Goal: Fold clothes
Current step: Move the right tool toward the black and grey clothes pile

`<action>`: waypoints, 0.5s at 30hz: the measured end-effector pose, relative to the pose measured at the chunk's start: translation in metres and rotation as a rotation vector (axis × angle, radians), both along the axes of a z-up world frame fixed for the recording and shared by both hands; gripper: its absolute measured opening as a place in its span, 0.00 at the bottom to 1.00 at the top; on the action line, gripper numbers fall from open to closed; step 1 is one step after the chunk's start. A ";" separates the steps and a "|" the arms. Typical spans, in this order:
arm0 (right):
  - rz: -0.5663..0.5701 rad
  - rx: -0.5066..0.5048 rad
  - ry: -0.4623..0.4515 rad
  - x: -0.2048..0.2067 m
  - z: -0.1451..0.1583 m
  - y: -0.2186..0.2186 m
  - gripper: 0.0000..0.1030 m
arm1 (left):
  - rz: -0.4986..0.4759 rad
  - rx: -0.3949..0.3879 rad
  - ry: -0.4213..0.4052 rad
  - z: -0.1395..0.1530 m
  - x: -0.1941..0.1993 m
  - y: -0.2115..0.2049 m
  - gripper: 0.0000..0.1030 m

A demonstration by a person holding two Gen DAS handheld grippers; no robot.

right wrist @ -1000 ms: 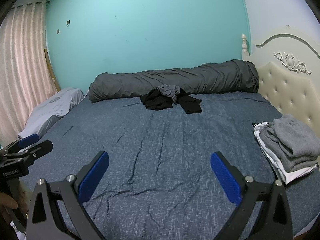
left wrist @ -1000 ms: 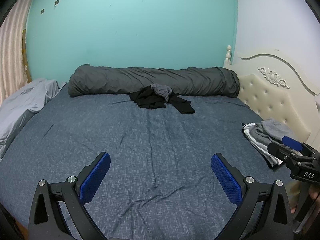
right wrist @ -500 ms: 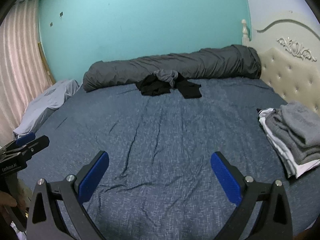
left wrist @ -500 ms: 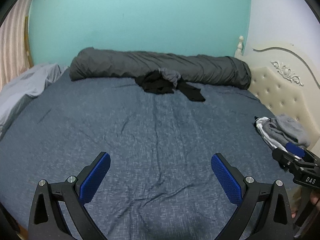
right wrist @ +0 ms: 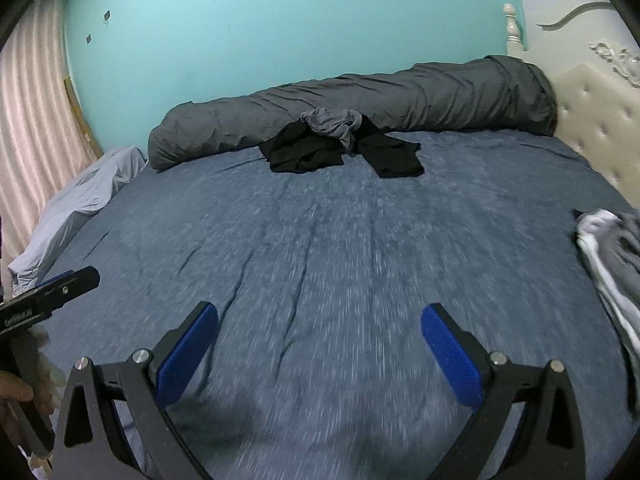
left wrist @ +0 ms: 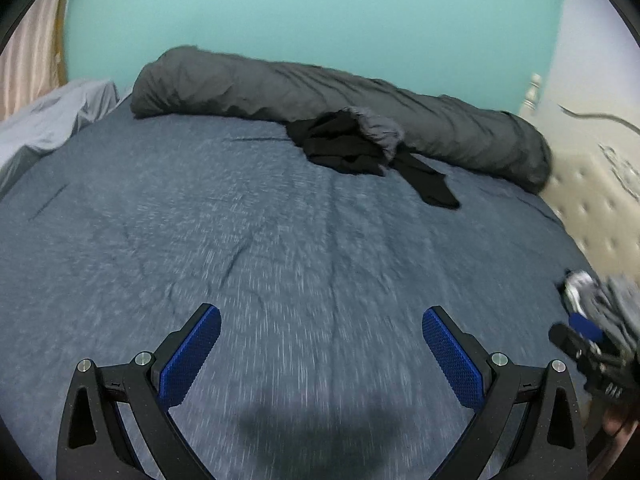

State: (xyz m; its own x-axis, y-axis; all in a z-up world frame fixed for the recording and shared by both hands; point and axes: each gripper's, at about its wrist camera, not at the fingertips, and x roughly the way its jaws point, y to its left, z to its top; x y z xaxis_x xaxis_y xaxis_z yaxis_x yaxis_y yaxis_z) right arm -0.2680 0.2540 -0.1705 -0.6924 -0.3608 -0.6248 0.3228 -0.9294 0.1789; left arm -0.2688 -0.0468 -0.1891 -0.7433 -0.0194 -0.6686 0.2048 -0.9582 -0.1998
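Left gripper (left wrist: 320,344): jaws spread wide, blue pads facing each other, nothing between them, only bedsheet below.
Right gripper (right wrist: 318,342): same story, spread wide and empty, hanging over the near part of the bed.
Each seen by the other: the right one pokes into the left wrist view at the right edge, blurred; the left one shows at the left edge of the right wrist view, with a person's hand (right wrist: 14,394) on its handle.
Bedsheet (right wrist: 340,260): dark blue, speckled, a few long creases running away from the grippers; the near part is smeared by motion blur.
Unfolded clothes (right wrist: 340,148): there they are, at the far side of the bed, well away from both grippers, a crumpled black heap with one black piece trailing flat to the right and a grey garment bunched on top.
Rolled duvet (right wrist: 360,100): dark grey, lying along the far edge, the heap touching its front.
Folded stack (right wrist: 612,248): grey and white pieces, at the right edge of the bed near the padded headboard (right wrist: 600,120).
Light grey bedding (right wrist: 80,204): bunched at the left edge.
Wall (right wrist: 280,20): turquoise, with a pale curtain (right wrist: 32,120) to its left.
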 end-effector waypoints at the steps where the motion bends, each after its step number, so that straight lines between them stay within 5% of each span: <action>1: 0.000 0.007 0.002 -0.011 -0.005 -0.003 0.99 | 0.012 0.010 -0.003 -0.005 -0.014 -0.005 1.00; 15: -0.027 0.003 -0.052 -0.171 -0.031 -0.038 0.95 | 0.089 0.109 -0.094 -0.024 -0.131 -0.059 1.00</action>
State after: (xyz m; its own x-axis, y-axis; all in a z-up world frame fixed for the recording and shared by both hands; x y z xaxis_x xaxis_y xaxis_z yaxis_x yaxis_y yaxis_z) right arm -0.4392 0.2164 -0.2014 -0.6687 -0.3402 -0.6611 0.2880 -0.9383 0.1914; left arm -0.4001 -0.1057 -0.2134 -0.6760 -0.0060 -0.7369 0.3109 -0.9089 -0.2778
